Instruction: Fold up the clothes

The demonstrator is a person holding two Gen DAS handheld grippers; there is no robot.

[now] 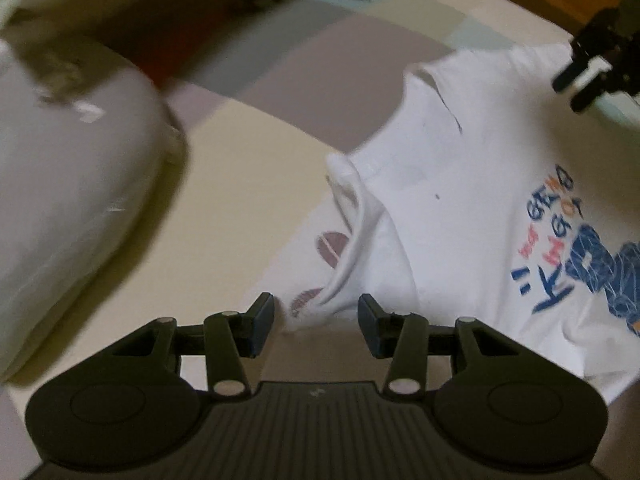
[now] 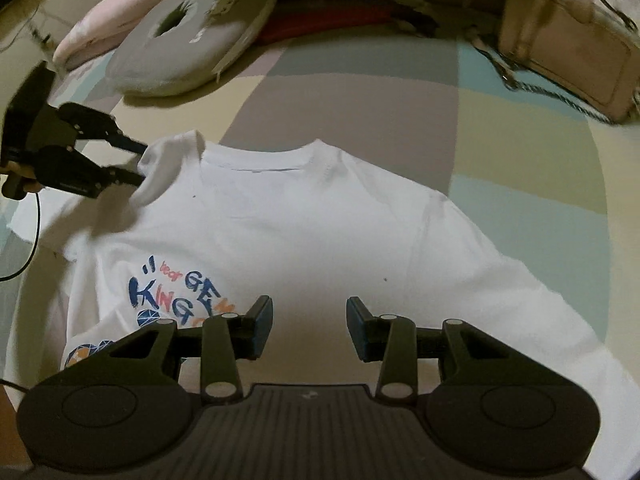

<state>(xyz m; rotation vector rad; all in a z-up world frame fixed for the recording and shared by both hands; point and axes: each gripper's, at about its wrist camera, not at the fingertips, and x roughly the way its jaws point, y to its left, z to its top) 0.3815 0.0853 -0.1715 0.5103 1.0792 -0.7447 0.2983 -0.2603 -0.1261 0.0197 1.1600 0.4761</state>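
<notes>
Lying spread on the checked bed sheet (image 2: 520, 184), white T-shirt (image 2: 320, 220), print side up. Left hand-held gripper (image 1: 316, 320): jaws partly apart, a bunched fold of the shirt's sleeve (image 1: 352, 240) between them; pad contact cannot be told. Right hand-held gripper (image 2: 310, 328): jaws partly apart over the shirt's body, nothing between them, released. Grey cushion (image 2: 188, 40) beyond the collar.

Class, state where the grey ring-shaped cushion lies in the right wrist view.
The grey ring-shaped cushion lies upper left on the pastel checked bedsheet, beyond the white printed T-shirt, beside a pink floral pillow.
</notes>
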